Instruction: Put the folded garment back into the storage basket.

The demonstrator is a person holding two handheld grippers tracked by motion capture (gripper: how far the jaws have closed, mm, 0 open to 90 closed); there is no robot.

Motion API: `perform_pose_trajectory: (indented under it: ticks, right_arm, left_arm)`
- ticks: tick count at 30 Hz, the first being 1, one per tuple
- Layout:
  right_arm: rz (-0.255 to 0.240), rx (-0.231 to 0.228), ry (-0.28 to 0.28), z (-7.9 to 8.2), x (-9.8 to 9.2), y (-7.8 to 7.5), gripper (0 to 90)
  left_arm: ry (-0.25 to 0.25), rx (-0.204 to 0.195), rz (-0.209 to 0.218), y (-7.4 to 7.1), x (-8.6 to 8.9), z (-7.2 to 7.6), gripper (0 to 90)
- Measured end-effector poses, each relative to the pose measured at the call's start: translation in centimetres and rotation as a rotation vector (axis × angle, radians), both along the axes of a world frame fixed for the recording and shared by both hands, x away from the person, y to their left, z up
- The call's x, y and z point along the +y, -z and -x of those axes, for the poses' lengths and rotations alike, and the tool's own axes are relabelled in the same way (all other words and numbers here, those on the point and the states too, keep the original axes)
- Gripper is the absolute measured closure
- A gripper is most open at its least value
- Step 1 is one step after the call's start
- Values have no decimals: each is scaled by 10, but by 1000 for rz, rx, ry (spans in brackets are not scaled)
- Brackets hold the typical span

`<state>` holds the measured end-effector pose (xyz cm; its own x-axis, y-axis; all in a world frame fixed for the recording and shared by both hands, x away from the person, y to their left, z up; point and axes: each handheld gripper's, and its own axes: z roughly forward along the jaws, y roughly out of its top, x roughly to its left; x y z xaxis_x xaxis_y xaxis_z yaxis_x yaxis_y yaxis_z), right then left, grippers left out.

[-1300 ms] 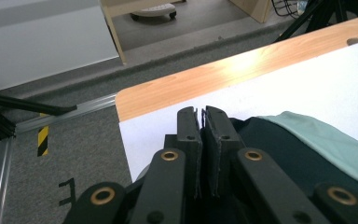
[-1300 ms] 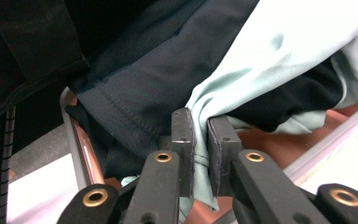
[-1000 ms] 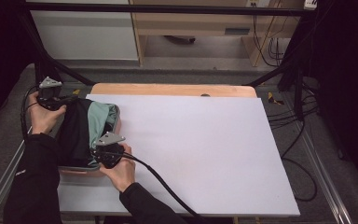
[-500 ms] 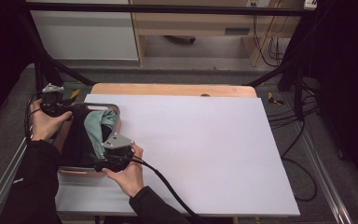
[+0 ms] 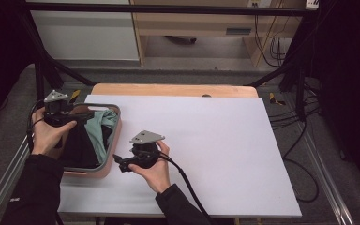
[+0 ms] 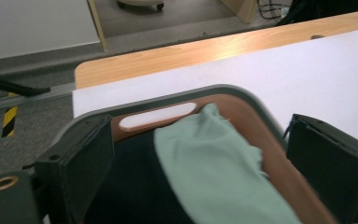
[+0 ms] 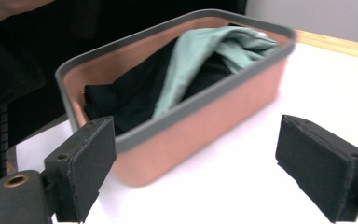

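Clothes [image 5: 98, 133] — black and mint — lie in the tub [image 5: 114, 136] at the bench's left edge; both jaws have just been opening, empty, left hand-held gripper [image 5: 85, 115] nearer, right hand-held gripper [image 5: 118, 163] just beside it.

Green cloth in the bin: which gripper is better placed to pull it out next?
Probably left. The left gripper is open right above the bin, with the green cloth between its jaws; the right gripper, also open, sits outside the bin.
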<state>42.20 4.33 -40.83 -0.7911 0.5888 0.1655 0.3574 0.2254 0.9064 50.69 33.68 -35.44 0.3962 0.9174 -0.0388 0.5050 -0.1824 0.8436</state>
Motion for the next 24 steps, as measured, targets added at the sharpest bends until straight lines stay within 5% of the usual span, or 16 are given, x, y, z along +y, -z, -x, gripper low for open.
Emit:
perform_pose_trajectory:
  ticks: [24]
  right_arm:
    - [82, 1, 62, -1, -115, -12, 64]
  left_arm:
    - [227, -32, -2, 0, -81, 51, 34]
